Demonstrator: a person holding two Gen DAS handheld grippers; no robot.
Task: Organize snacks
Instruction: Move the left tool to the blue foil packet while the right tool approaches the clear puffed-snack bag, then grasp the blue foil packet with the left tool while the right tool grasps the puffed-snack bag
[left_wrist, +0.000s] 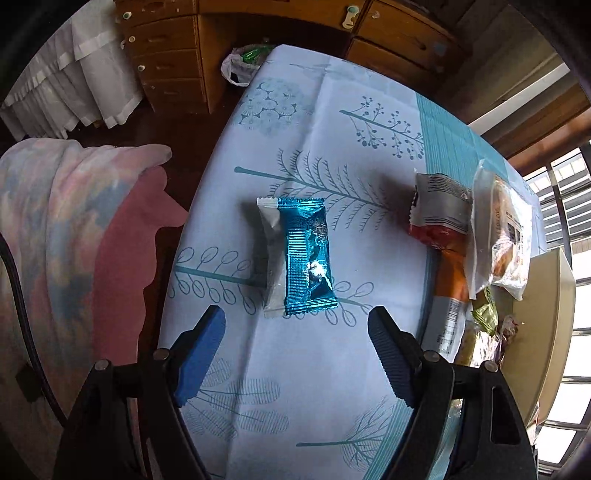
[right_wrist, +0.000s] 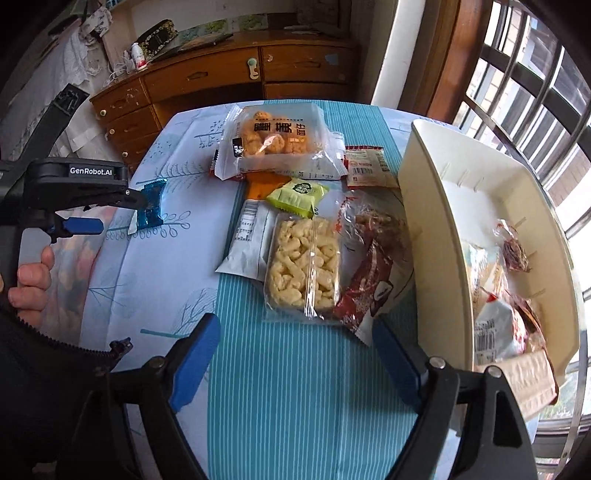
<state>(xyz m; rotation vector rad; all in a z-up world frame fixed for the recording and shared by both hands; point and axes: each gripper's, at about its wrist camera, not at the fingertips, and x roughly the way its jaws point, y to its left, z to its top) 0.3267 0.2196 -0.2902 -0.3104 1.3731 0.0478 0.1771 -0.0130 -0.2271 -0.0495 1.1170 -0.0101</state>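
Blue snack: the blue snack (left_wrist: 309, 258) lies flat on your tablecloth (left_wrist: 332, 110), on top of a white packet (left_wrist: 271, 251).
Your left tongs: your left tongs (left_wrist: 295, 343) are spread wide, just short of the blue snack, holding nothing.
Your right tongs: your right tongs (right_wrist: 291, 354) are spread wide too, near the puffed snack pack (right_wrist: 303, 264).
Box: the white box (right_wrist: 436, 221) beside the pile has some snacks inside.
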